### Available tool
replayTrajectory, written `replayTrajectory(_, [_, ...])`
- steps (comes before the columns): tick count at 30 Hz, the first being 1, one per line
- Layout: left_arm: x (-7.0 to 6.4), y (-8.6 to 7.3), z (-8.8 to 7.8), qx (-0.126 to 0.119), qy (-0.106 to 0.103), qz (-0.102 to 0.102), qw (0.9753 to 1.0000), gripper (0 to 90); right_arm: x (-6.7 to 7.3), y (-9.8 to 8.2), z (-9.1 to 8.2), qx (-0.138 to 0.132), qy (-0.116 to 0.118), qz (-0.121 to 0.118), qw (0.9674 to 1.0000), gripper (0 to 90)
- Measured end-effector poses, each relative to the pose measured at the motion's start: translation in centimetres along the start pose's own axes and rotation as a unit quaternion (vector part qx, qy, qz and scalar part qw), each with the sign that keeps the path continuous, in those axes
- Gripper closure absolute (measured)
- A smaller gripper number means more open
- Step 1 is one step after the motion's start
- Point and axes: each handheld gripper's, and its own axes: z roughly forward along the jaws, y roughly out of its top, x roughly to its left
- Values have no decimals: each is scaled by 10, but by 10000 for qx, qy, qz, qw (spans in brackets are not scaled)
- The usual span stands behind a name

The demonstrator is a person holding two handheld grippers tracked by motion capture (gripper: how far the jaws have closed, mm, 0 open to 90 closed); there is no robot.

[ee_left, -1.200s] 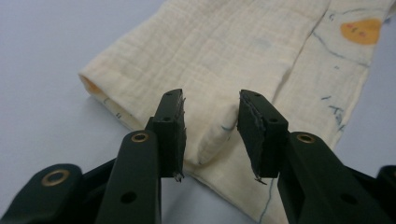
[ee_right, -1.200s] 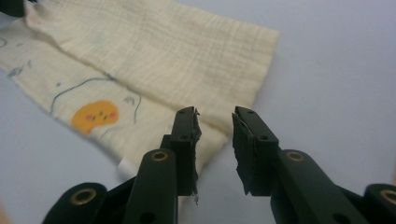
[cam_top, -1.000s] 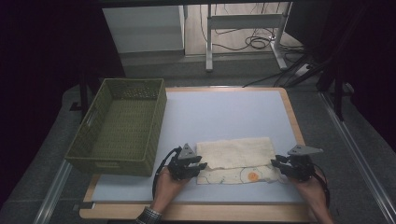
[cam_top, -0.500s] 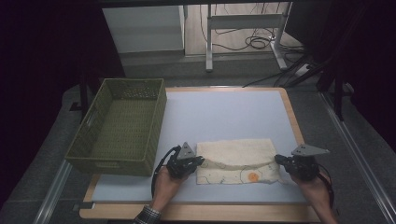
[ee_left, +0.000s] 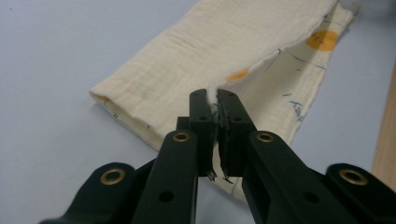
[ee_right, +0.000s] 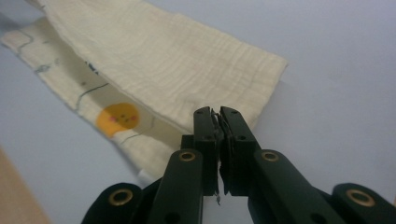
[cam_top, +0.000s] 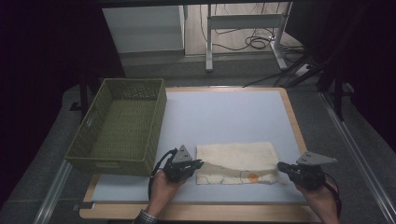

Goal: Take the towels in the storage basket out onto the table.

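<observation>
My view: green basket (cam_top: 119, 126) at table's (cam_top: 224, 112) left edge, cables (cam_top: 252, 42) on floor beyond, metal frame (cam_top: 243, 21)

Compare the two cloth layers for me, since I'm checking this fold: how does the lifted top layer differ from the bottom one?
The top layer is plain cream and raised off the table; the bottom layer lies flat and carries dark line drawings and orange dots. Both belong to one cloth, pinched by the left gripper and right gripper.
</observation>
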Motion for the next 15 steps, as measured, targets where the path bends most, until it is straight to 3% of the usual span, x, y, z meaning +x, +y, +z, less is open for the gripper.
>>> replayTrajectory(5, [-9,-7,-2,130,-171,41,9998,847,13,-7,-9,87,48,-92,9999,855])
replayTrajectory(8, [-12,-15,6,386,-313,-8,9988,792,13,-17,-4,228,62,-34,9997,849])
replayTrajectory(10, [-11,-21,9,501,-279,-50,9983,709,11,-24,2,316,110,57,9994,826])
replayTrajectory(12, [-7,-25,6,463,-304,-143,9984,576,9,-29,7,390,162,119,9990,763])
replayTrajectory(15, [-3,-26,-4,368,-332,-242,9985,469,8,-26,1,293,127,98,9994,709])
